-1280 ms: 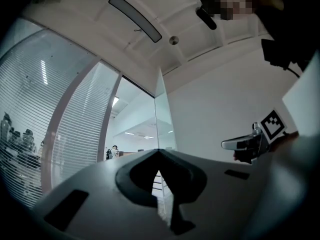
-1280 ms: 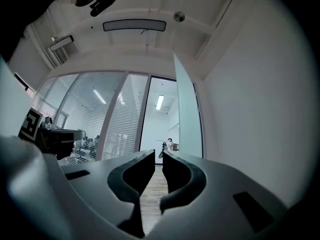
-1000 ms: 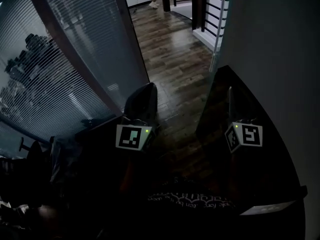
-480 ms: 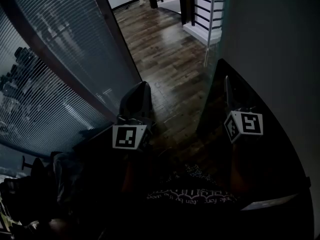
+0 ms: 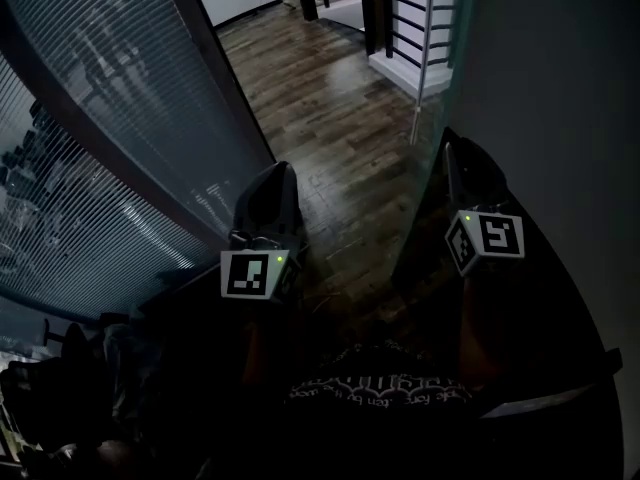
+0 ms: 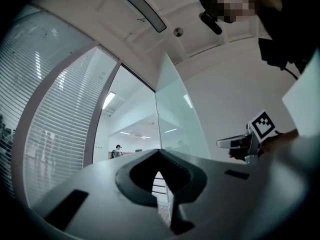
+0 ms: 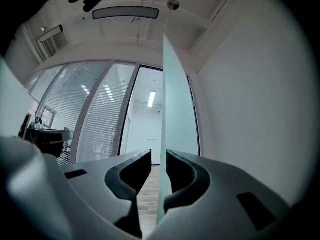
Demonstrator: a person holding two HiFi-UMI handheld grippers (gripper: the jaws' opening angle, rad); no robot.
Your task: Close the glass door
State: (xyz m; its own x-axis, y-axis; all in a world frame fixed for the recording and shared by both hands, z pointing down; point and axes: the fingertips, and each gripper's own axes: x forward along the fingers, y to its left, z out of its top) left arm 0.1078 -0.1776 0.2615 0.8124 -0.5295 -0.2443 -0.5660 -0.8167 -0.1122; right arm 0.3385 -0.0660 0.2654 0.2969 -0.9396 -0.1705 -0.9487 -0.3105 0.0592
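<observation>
The glass door (image 5: 428, 58) stands edge-on ahead of me; its frosted pane (image 7: 177, 109) rises in the right gripper view. My right gripper (image 5: 450, 153) is at that edge. Its jaws (image 7: 159, 154) stand narrowly apart with the door's edge between them, close against the right jaw, with a small gap at the left one. My left gripper (image 5: 272, 173) hangs over the wood floor, left of the door and apart from it. Its tips (image 6: 159, 152) meet with nothing between them. In the left gripper view the pane (image 6: 175, 119) is ahead and the right gripper (image 6: 225, 143) shows at the right.
A glass wall with blinds (image 5: 120, 118) runs along the left. Dark wood floor (image 5: 330, 108) leads through the doorway to a black railing (image 5: 400, 18). A plain white wall (image 5: 560, 88) stands close on the right. A person (image 6: 118, 149) is far off in the room beyond.
Both grippers have moved a little forward toward the doorway, and the door's edge now sits closer to the right gripper. The jaws look the same.
</observation>
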